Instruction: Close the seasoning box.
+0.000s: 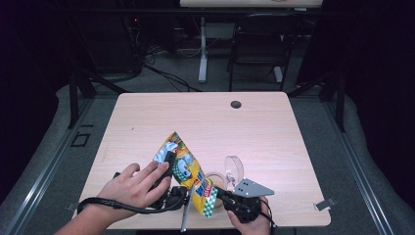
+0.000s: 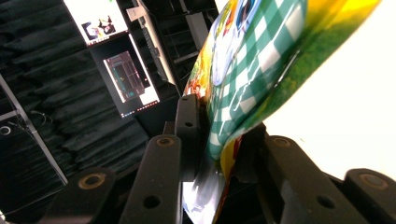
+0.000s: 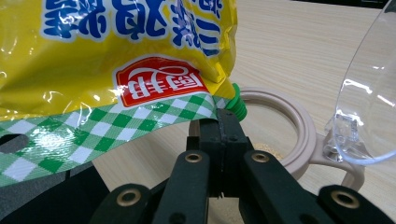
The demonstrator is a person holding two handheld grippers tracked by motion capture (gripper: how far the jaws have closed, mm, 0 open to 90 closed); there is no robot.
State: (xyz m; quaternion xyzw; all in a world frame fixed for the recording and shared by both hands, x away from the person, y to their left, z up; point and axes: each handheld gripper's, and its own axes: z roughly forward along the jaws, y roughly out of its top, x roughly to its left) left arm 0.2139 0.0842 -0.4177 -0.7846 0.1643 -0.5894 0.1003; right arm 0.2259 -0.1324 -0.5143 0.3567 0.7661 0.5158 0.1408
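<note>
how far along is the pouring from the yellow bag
Done: the jar stands open, its clear lid flipped up, with what looks like a little granule inside. In hand: the yellow bag is held tilted above the jar, the left tongs around its checked edge, the right tongs shut on the corner by the green spout. Left: the pouring itself, then closing the lid.

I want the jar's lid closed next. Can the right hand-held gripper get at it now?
Probably not: the right hand-held gripper is shut on the yellow bag's corner, and the clear lid stands open beside it.
</note>
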